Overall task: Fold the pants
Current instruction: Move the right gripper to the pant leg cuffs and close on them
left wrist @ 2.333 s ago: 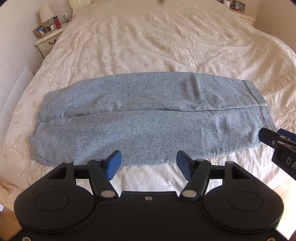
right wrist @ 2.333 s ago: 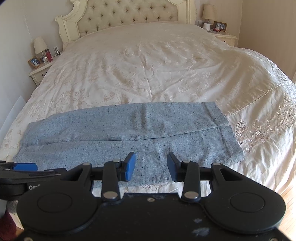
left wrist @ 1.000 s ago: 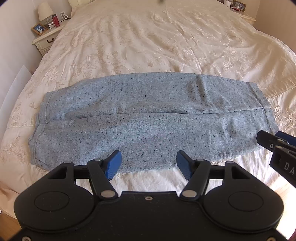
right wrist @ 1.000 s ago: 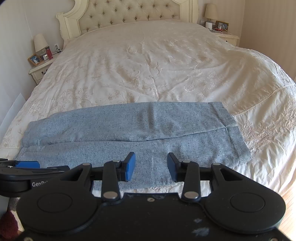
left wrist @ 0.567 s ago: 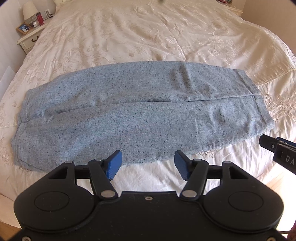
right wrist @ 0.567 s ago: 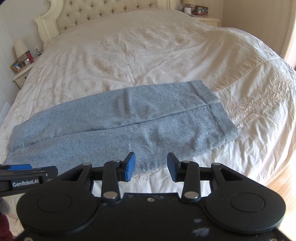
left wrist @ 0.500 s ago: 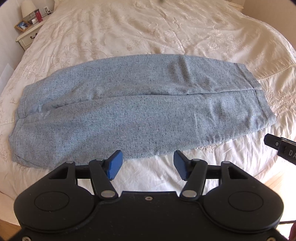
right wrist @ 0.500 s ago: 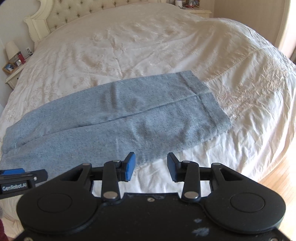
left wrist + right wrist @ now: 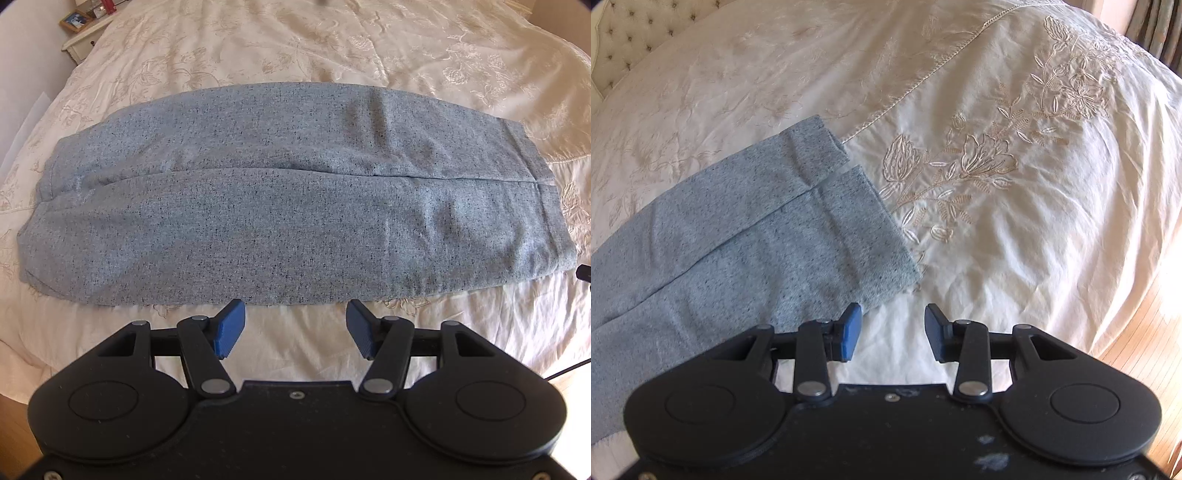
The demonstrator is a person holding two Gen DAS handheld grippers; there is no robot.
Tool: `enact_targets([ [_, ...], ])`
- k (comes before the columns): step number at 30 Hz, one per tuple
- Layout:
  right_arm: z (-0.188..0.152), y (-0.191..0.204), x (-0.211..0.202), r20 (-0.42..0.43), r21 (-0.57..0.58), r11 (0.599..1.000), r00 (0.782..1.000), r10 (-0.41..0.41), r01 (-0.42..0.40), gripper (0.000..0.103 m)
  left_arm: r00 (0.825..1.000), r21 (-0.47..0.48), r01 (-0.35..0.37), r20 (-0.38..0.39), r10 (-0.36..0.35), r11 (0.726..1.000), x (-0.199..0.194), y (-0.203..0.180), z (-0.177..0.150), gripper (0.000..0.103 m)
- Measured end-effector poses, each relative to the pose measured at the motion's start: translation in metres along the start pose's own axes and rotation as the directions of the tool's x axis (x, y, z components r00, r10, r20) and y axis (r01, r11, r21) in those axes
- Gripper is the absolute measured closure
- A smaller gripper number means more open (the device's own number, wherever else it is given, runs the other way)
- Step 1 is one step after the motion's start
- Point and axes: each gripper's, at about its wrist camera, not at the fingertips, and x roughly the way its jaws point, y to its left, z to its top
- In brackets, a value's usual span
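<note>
Grey-blue speckled pants point(image 9: 288, 206) lie flat across the cream bed, both legs side by side, cuffs at the right. My left gripper point(image 9: 293, 328) hovers open just short of the pants' near edge at mid-length, nothing between its blue pads. In the right wrist view the cuff end of the pants point(image 9: 798, 236) fills the left half. My right gripper point(image 9: 892, 334) stands open over bare bedspread just right of the near cuff corner, its left pad point(image 9: 849, 330) close to the fabric edge. A sliver of the right gripper point(image 9: 583, 275) shows at the left view's right edge.
The embroidered cream bedspread point(image 9: 997, 177) stretches beyond the pants. A nightstand with a framed photo point(image 9: 75, 22) stands at the far left. The tufted headboard point(image 9: 613, 33) is at the back. Wooden floor point(image 9: 1145, 347) lies past the bed's right edge.
Both grippers dropped closer to the bed. The right one swung far right, from mid-leg to the cuff corner. The left one's jaws narrowed slightly and the pants loom larger.
</note>
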Motion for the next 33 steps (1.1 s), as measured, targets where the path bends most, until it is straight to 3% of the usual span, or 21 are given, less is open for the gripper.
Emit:
enact_targets([
  [4, 0.016, -0.012, 0.03, -0.029, -0.082, 0.997, 1.0, 0.007, -0.009, 0.062, 0.999, -0.023, -0.035, -0.027, 0.035, 0.999, 0.006, -0.012, 0.002, 0.04],
  [16, 0.058, -0.022, 0.108, -0.16, -0.117, 0.979, 0.976, 0.15, -0.169, 0.06, 0.993, -0.104, -0.106, -0.068, 0.099, 0.989, 0.01, -0.032, 0.009, 0.04],
  [19, 0.063, -0.029, 0.108, -0.183, -0.073, 0.964, 0.954, 0.238, -0.255, 0.065, 0.991, -0.115, -0.117, -0.078, 0.109, 0.986, 0.013, -0.033, 0.01, 0.04],
  [21, 0.065, -0.034, 0.105, -0.205, -0.043, 0.951, 0.935, 0.29, -0.305, 0.095, 0.99, -0.116, -0.121, -0.085, 0.111, 0.986, 0.015, -0.033, 0.009, 0.04],
  [22, 0.064, -0.037, 0.1, -0.214, -0.025, 0.945, 0.925, 0.313, -0.325, 0.095, 0.99, -0.114, -0.122, -0.089, 0.112, 0.986, 0.016, -0.035, 0.009, 0.04],
  [25, 0.064, -0.037, 0.076, -0.177, -0.046, 0.943, 0.932, 0.317, -0.329, 0.096, 0.99, -0.095, -0.122, -0.09, 0.113, 0.988, 0.018, -0.039, 0.011, 0.04],
  [29, 0.066, -0.044, 0.033, -0.136, -0.11, 0.956, 0.957, 0.255, -0.27, 0.097, 0.99, -0.068, -0.115, -0.084, 0.109, 0.991, 0.016, -0.041, 0.01, 0.04],
  [33, 0.063, -0.061, 0.014, -0.155, -0.136, 0.959, 0.962, 0.226, -0.247, 0.098, 0.991, -0.054, -0.112, -0.073, 0.108, 0.992, 0.016, -0.038, 0.008, 0.04],
])
